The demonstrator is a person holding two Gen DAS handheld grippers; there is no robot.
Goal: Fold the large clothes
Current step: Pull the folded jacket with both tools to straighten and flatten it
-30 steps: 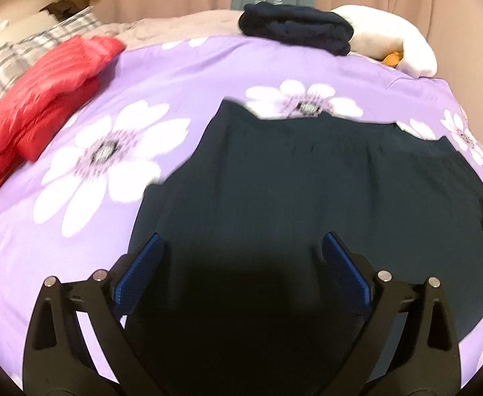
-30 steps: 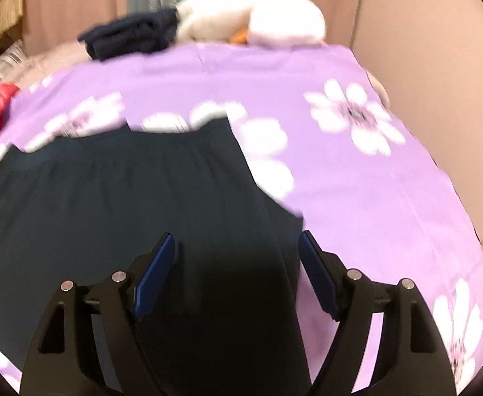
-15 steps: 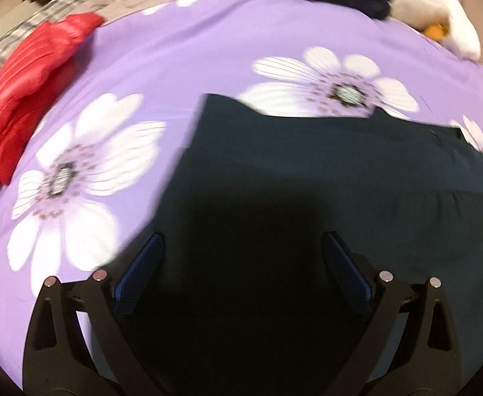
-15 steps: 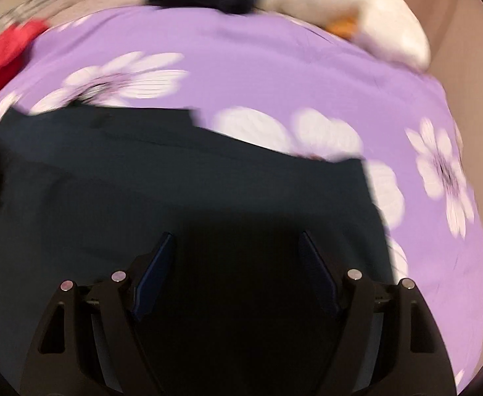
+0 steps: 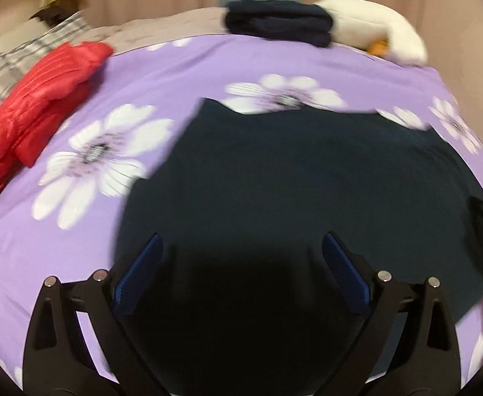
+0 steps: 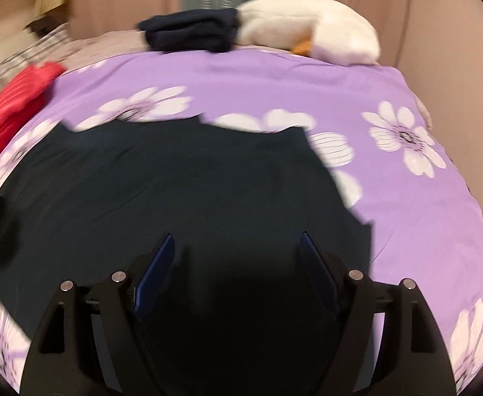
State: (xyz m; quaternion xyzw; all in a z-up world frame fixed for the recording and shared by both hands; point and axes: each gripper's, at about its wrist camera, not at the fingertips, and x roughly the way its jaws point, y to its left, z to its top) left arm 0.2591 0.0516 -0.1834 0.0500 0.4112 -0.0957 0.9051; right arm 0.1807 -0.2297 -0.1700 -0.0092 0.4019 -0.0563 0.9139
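A dark garment (image 5: 307, 178) lies spread flat on the purple flowered bed (image 5: 162, 76). Both the left hand-held gripper (image 5: 241, 247) and the right hand-held gripper (image 6: 238, 247) hang above its near part, jaws apart, gripping nothing.

black tongs (image 5: 241, 272), blue pads (image 5: 139, 274), silver screws.

Dark navy garment (image 5: 301, 178); purple white-flowered bedspread (image 5: 175, 76); red jacket (image 5: 40, 99).

A bed under a purple flowered cover (image 5: 182, 66) is carrying a spread dark garment (image 5: 307, 171), red puffer jacket (image 5: 40, 99), folded navy clothes (image 5: 281, 23) and white plush toy (image 5: 373, 29).
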